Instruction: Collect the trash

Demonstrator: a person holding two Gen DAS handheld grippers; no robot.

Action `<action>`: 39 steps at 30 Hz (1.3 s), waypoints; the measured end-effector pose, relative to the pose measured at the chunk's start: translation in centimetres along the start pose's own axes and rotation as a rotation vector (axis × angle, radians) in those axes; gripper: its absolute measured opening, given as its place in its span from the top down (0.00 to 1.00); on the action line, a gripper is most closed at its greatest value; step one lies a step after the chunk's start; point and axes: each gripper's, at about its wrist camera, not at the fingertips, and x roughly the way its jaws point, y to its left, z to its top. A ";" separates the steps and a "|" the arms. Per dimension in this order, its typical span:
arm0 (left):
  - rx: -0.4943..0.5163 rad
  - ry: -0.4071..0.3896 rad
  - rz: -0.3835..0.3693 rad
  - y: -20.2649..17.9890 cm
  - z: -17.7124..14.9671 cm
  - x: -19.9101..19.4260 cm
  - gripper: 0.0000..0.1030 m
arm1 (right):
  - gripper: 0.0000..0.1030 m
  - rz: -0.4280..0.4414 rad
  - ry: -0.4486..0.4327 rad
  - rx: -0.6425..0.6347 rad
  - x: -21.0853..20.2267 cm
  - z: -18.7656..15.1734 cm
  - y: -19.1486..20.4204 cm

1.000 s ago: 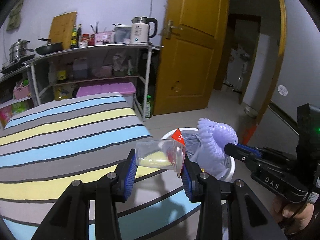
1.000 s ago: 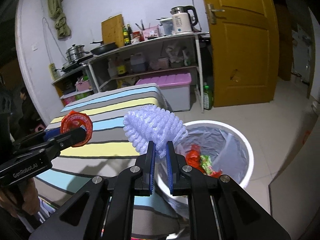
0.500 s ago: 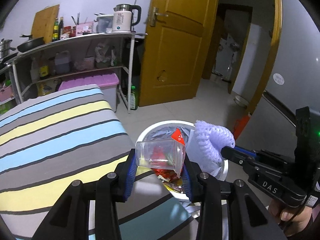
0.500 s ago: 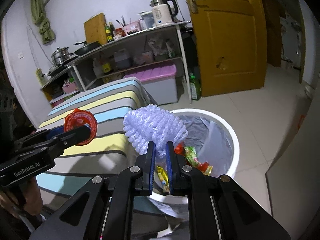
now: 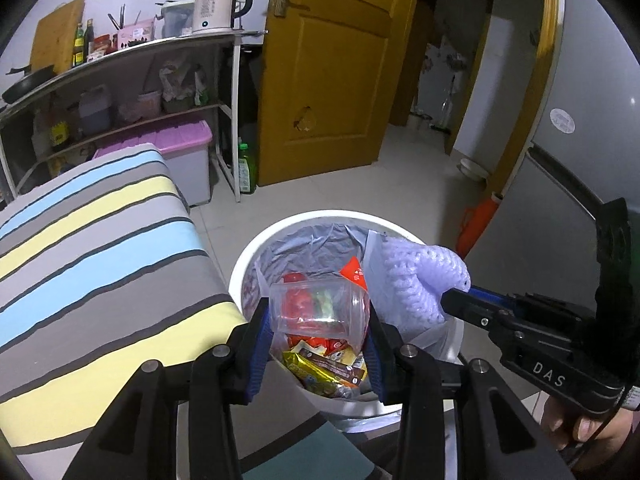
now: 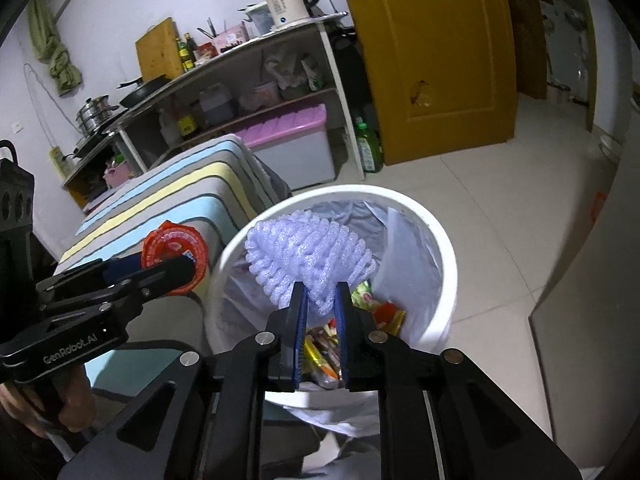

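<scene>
My left gripper is shut on a clear plastic cup with a red foil lid, held over the near rim of the white trash bin. My right gripper is shut on a lilac foam fruit net, held above the bin's opening; the net also shows in the left wrist view. The bin has a grey liner and holds several snack wrappers.
A table with a striped cloth stands left of the bin. Behind it are a metal shelf rack with a kettle, a pink-lidded box, a green bottle and a yellow door. A grey cabinet stands right.
Both grippers have moved forward and down from over the table to above the bin, each still holding its piece of trash. The bin's contents have come into view.
</scene>
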 end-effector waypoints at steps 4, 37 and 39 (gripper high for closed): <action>-0.018 0.005 0.011 0.2 0.0 0.4 0.53 | 0.70 0.002 0.009 0.003 0.5 -0.2 -0.3; -0.051 -0.146 0.071 1.7 -3.4 -10.6 0.52 | 0.66 -0.021 -0.105 -0.157 -7.3 -2.9 7.0; -0.046 -0.159 0.077 1.6 -4.0 -11.5 0.52 | 0.66 -0.023 -0.108 -0.170 -7.9 -3.4 7.5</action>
